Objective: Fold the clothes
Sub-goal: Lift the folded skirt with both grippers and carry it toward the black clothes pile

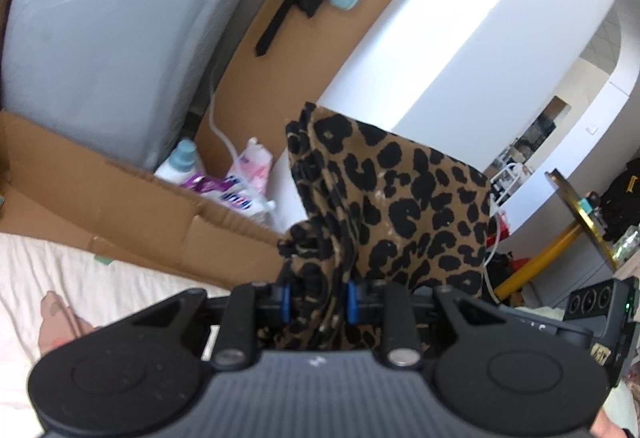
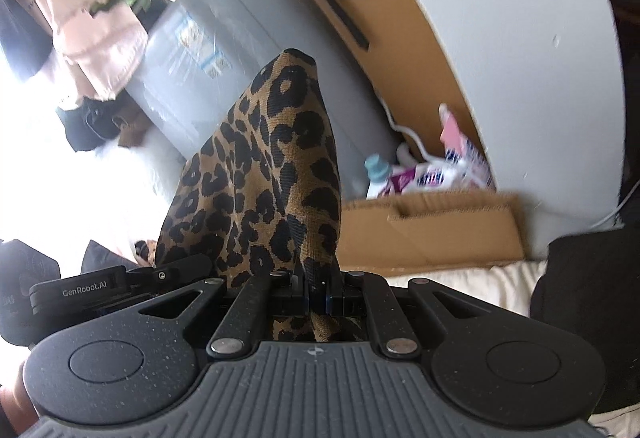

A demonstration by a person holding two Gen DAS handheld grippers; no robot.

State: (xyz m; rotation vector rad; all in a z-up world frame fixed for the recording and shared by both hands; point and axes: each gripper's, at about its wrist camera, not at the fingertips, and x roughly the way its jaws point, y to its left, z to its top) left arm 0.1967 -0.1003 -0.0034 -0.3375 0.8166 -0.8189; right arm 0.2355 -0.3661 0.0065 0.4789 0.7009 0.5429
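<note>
Over the bed [image 1: 60, 278], my left claw [image 1: 318, 304] and right claw [image 2: 316, 296] both pinch the leopard cloth [image 1: 400, 198]; I judge mid-fold, next lowering it flat.

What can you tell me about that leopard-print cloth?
The leopard-print cloth is thin woven-looking fabric, tan with black spots. It is held up off the bed, bunched and creased. The left hand-held gripper and the right hand-held gripper each pinch a gathered part, and loose fabric stands up beyond each.
</note>
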